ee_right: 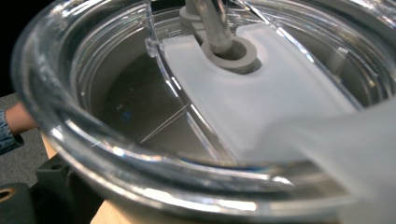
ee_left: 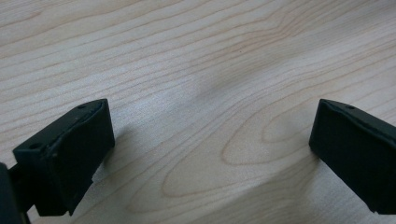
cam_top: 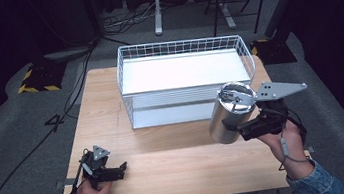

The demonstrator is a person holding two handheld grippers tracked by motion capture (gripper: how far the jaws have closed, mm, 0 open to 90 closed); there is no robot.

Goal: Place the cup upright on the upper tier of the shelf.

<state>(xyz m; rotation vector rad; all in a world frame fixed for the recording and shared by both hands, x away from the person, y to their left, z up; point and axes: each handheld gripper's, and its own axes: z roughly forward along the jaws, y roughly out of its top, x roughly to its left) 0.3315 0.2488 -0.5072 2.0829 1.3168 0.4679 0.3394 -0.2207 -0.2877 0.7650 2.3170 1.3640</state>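
Steel tumbler (cam_top: 230, 113) is clamped in the right claw (cam_top: 242, 127), lifted off the bench (cam_top: 179, 169) just in front of the basket (cam_top: 185, 77), near its right end, long axis tilted. Its clear lid (ee_right: 196, 107) is on. Left claw (cam_top: 115, 171), jaws apart and empty, rests far off toward the bench's near-left corner.

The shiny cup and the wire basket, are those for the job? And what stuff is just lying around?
Likely part of the job:
- steel tumbler with clear lid, held in the right tongs
- white wire basket on the table
- left tongs, open, resting on the table

Just lying about:
- cables on the floor
- yellow-black striped stand base
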